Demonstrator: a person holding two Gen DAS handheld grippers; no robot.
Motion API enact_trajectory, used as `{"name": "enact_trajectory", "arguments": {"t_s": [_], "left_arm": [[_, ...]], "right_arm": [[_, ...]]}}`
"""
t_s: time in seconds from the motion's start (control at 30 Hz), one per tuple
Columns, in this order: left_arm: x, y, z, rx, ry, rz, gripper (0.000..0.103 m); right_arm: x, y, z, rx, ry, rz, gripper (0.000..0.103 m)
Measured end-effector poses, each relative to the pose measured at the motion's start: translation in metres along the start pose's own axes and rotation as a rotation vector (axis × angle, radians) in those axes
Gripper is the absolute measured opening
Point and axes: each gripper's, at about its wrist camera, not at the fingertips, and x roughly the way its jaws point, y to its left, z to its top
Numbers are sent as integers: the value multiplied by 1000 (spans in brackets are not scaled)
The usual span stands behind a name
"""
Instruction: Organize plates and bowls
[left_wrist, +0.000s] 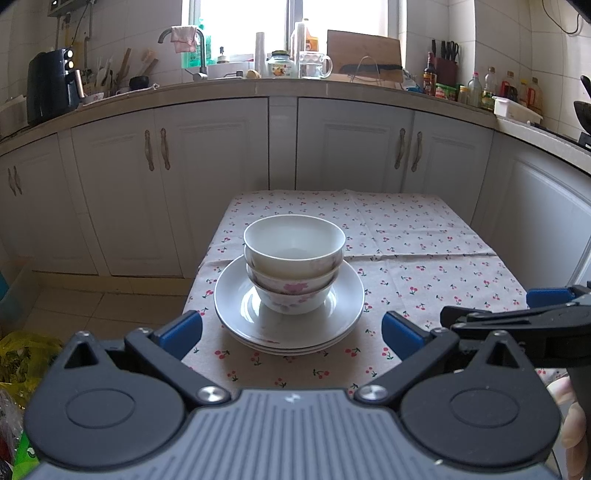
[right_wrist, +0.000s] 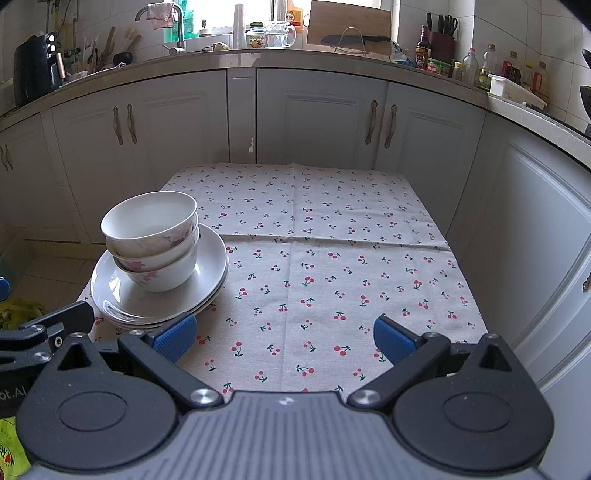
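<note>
Three nested white bowls with pink flowers (left_wrist: 293, 264) stand on a stack of white plates (left_wrist: 288, 328) at the near left of the cherry-print tablecloth (left_wrist: 424, 266). My left gripper (left_wrist: 291, 332) is open and empty, just in front of the plates. In the right wrist view the bowls (right_wrist: 155, 240) and plates (right_wrist: 159, 295) are at the left. My right gripper (right_wrist: 284, 338) is open and empty over the cloth (right_wrist: 332, 266), to the right of the plates. It also shows in the left wrist view at the right edge (left_wrist: 517, 317).
White kitchen cabinets (left_wrist: 221, 177) stand behind the table. The counter holds a faucet (left_wrist: 197, 55), jars, bottles, a cutting board (left_wrist: 364, 51) and a black appliance (left_wrist: 51, 85). Bags lie on the floor at the left (left_wrist: 22, 362).
</note>
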Motion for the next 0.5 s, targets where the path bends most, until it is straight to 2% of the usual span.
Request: {"name": "enact_trajectory", "arguments": {"t_s": [0.5], "left_arm": [[1, 0, 0, 2, -2, -1, 102]], "right_arm": [[0, 0, 0, 3, 0, 2, 103]]}}
